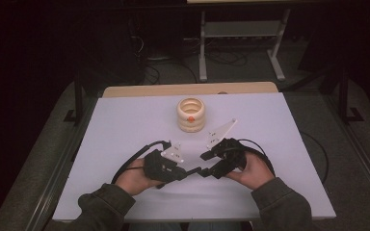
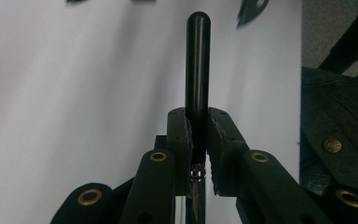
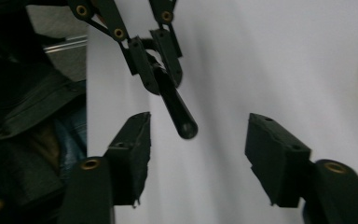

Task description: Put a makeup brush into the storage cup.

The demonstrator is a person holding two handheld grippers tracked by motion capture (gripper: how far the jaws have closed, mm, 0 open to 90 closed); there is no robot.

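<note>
A slim black rod [image 2: 198, 60] with a rounded tip and a shiny metal section at its base sticks straight out from my left gripper [image 2: 198, 123], whose pads are shut on it. In the high view the left gripper [image 1: 192, 171] points right, toward the right gripper [image 1: 205, 164], near the table's front middle. The right gripper [image 3: 198, 140] is open, its jaws wide apart on either side of the rod's tip [image 3: 185, 127] without touching it. Farther off in that view, the left gripper [image 3: 161, 77] holds the rod.
A cream stack of rings [image 1: 191, 115] with an orange dot stands on the white table [image 1: 125, 125] behind the grippers. The person's dark sleeves [image 1: 279, 202] come in from the front edge. A metal frame and cables sit on the floor beyond the table.
</note>
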